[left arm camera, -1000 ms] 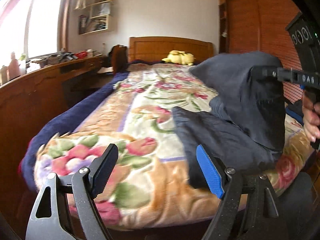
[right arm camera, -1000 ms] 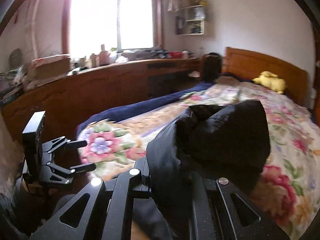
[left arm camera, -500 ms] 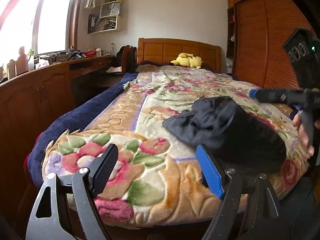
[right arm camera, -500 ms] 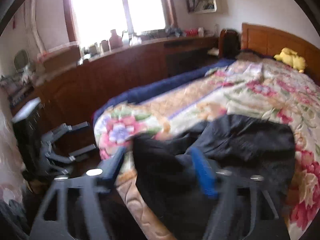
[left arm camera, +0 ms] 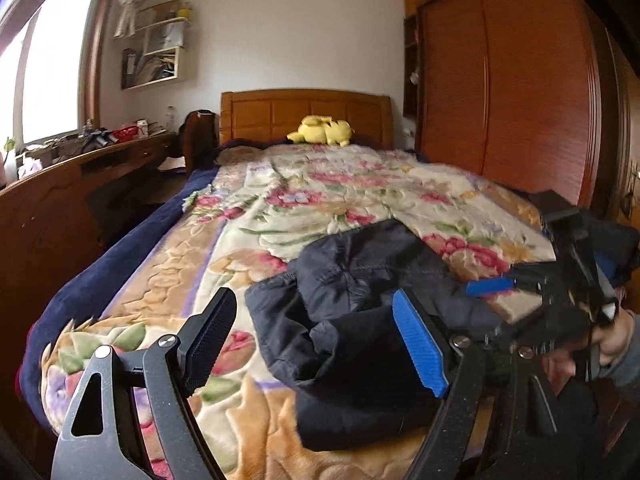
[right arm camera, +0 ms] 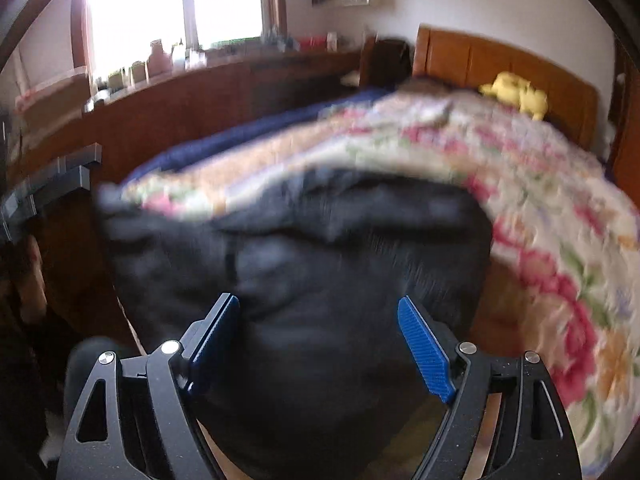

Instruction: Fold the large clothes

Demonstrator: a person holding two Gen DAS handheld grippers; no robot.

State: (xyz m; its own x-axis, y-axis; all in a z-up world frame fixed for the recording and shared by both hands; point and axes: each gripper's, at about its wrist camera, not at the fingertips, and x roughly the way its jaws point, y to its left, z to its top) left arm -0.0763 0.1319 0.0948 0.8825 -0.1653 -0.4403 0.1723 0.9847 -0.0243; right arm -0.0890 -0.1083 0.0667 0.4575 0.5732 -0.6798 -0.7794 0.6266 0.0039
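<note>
The blanket [left arm camera: 328, 200] on the bed is cream and tan with pink and red flowers and green leaves, and has a dark blue edge. The garment [left arm camera: 360, 320] on it is plain dark navy, almost black. At the orange-brown wooden headboard [left arm camera: 304, 114] lies a yellow plush toy [left arm camera: 320, 130]. The left tool [left arm camera: 316, 348] is black with one blue pad. The right tool [right arm camera: 320, 344] is black with blue pads.

A crumpled dark garment [left arm camera: 360, 320] lies on the floral blanket [left arm camera: 320, 200], the left hand-held gripper [left arm camera: 316, 340] spread wide before it.
</note>
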